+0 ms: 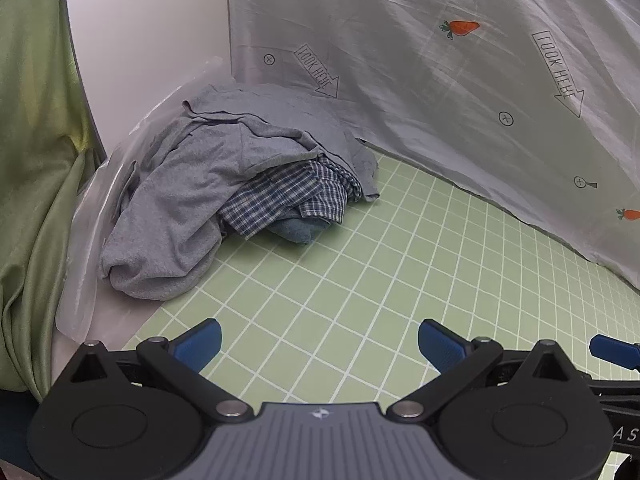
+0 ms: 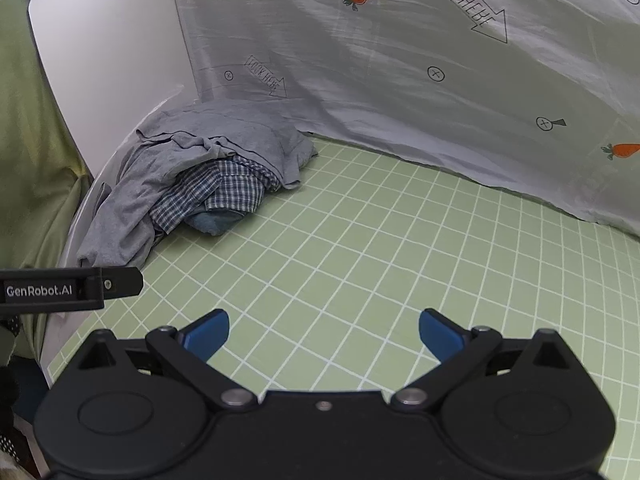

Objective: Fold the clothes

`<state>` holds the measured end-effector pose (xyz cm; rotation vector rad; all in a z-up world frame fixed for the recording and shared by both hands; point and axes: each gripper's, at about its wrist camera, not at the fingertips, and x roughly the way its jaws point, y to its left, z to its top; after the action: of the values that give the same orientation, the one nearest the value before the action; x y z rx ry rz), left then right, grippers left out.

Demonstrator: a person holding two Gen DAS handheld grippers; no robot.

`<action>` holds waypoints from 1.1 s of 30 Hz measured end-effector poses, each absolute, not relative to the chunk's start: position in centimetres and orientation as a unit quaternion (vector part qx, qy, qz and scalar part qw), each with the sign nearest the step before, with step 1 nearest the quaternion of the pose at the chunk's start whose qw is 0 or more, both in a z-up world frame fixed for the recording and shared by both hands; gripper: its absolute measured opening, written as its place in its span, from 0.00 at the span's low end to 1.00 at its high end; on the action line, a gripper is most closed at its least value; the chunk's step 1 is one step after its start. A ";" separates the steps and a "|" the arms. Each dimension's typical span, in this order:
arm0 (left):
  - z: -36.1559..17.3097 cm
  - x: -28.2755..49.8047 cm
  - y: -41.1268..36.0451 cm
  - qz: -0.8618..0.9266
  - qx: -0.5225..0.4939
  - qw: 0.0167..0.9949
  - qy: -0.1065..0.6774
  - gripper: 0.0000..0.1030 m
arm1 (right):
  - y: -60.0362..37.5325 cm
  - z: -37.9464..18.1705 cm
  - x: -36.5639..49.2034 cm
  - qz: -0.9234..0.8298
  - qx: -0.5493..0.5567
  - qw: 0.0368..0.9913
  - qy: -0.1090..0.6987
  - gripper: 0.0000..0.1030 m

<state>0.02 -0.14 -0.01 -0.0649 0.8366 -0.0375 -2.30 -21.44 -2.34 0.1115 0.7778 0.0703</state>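
Observation:
A crumpled pile of clothes lies at the far left of the green grid mat (image 1: pixel 360 264): a grey garment (image 1: pixel 192 184) on top, a blue-and-white checked shirt (image 1: pixel 288 196) under it, and a bit of blue fabric (image 1: pixel 296 232) at the bottom. The right wrist view shows the same grey garment (image 2: pixel 132 200) and checked shirt (image 2: pixel 216 192) on the mat (image 2: pixel 380 248). My left gripper (image 1: pixel 320 344) is open and holds nothing, well short of the pile. My right gripper (image 2: pixel 324 332) is open too, with nothing between its blue fingers. One blue fingertip (image 1: pixel 612 350) of the right gripper shows at the left view's right edge.
A grey sheet (image 1: pixel 440 60) printed with carrots and "LOOK HERE" arrows hangs behind the mat. A white board (image 1: pixel 140 40) stands at the back left, with clear plastic (image 1: pixel 84 248) under the pile. Green cloth (image 1: pixel 36 140) drapes at the left. The left gripper's black side bar (image 2: pixel 72 288) juts in.

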 end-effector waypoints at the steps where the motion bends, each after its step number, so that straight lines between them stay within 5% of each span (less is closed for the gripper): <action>1: 0.0 0.0 -0.2 -0.019 -0.030 0.914 0.404 1.00 | -21.4 -2.4 -2.4 0.034 0.054 0.923 0.380 0.99; 33: 0.3 0.2 -0.6 -0.027 -0.027 0.912 0.407 1.00 | -21.8 -2.3 -3.0 0.038 0.053 0.921 0.383 0.99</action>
<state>0.19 -0.57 0.34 -0.0552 0.8396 -0.0565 -2.98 -21.78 -2.26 0.1083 0.7869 0.0777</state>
